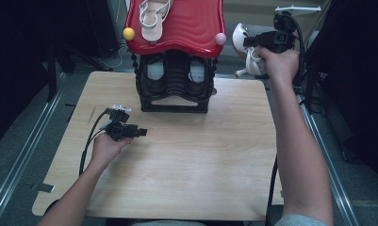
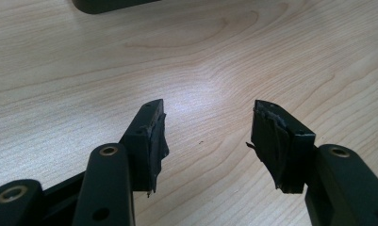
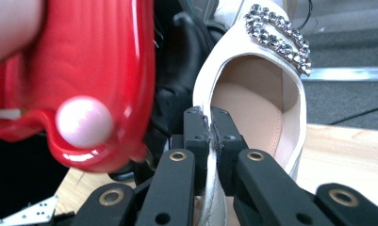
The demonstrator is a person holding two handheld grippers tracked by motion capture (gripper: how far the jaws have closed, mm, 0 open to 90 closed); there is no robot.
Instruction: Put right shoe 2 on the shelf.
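1. The wooden table [image 1: 177,165] carries a black shoe rack [image 1: 175,84] with a red top tray [image 1: 186,28], where one white shoe [image 1: 151,19] already lies.
2. The right gripper [image 3: 209,127] pinches a second white shoe's [image 3: 257,94] side wall, lifting it beside the tray, likely for placing there.
3. Its long axis seems to run upward, jewelled toe [image 3: 278,33] uppermost.
4. The left gripper [image 2: 208,136] rests low over the table, jaws spread, holding nothing.

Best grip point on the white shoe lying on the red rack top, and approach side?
Judging by shape: pinch the thin side wall of the white shoe at its opening, one jaw inside, coming from above, since it lies sole-down on the red rack top. The right gripper holds the other white shoe the same way, by its rim.
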